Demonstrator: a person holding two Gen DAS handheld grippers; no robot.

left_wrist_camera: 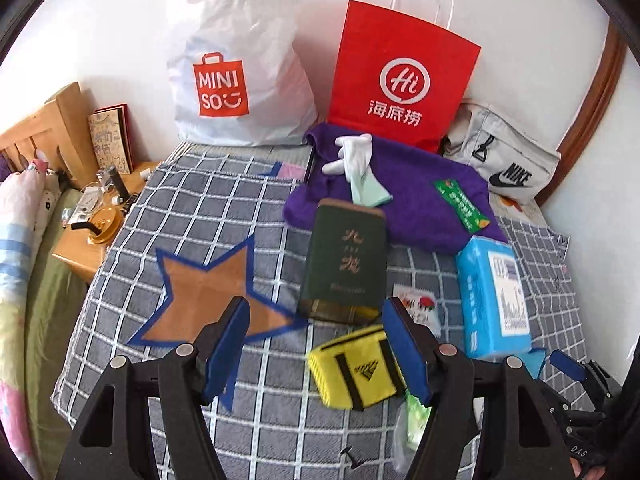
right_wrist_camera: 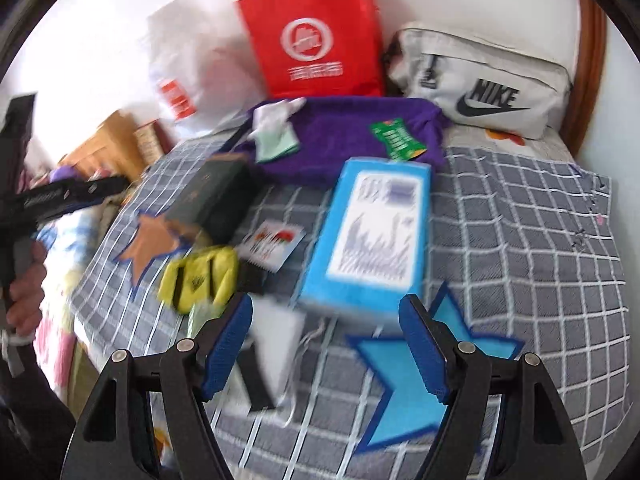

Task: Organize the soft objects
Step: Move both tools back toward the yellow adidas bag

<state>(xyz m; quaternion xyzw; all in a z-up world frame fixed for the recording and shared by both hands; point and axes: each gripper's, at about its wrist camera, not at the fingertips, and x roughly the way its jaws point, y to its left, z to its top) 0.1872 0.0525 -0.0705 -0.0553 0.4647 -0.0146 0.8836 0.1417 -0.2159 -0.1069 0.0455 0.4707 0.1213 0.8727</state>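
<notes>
Two stars [right_wrist_camera: 404, 384], one tissue pack [right_wrist_camera: 372, 236]

We see the towel [left_wrist_camera: 420, 196] before two bags [left_wrist_camera: 404, 76], a glove [left_wrist_camera: 352, 152] on it, the tissue pack [left_wrist_camera: 492, 300] right of the box [left_wrist_camera: 344, 260].

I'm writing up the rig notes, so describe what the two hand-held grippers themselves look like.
Both look alike. The left hand-held gripper and right hand-held gripper have matte black angular linkage arms with triangular cut-outs and silver round pivot pins. Each finger ends in a flat, textured blue pad. No cables are visible. A bare hand grips the left one's black handle.
</notes>
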